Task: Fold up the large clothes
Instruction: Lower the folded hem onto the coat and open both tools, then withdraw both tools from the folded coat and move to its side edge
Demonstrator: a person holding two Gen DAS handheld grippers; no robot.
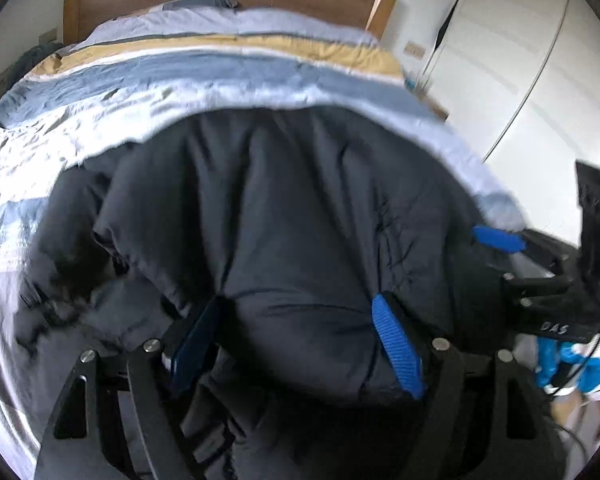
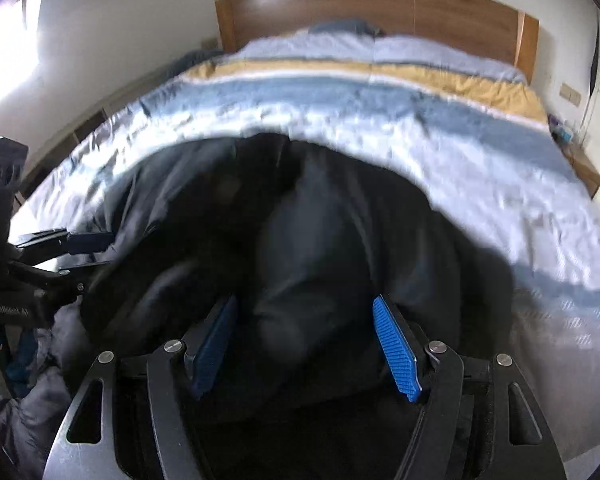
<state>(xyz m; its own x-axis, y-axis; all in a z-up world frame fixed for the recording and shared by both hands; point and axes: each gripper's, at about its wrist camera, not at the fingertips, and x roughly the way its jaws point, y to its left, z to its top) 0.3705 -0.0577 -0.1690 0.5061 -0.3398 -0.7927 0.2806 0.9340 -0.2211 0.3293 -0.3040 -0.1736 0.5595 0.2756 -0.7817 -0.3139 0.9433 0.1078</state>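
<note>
A dark, puffy jacket (image 1: pixel 284 208) lies bunched on the striped bedcover (image 1: pixel 180 76) near the bed's foot, and it fills the middle of the right wrist view (image 2: pixel 320 232) too. My left gripper (image 1: pixel 298 300) stands wide over its near edge, with a thick bulge of fabric between the blue pads (image 1: pixel 398 352); the left pad is half sunk in folds. My right gripper (image 2: pixel 305 300) is also spread, both pads showing, with jacket between and below them. Each gripper appears in the other's view: the right (image 1: pixel 500 256) at the jacket's right edge, the left (image 2: pixel 100 252) at its left edge.
The bed runs away to a wooden headboard (image 2: pixel 380 4) with a pillow against it. White wardrobe doors (image 1: pixel 520 60) stand to the right. A hand in a blue and white glove (image 1: pixel 572 364) holds the right gripper. Bright window light falls at the far left (image 2: pixel 4 52).
</note>
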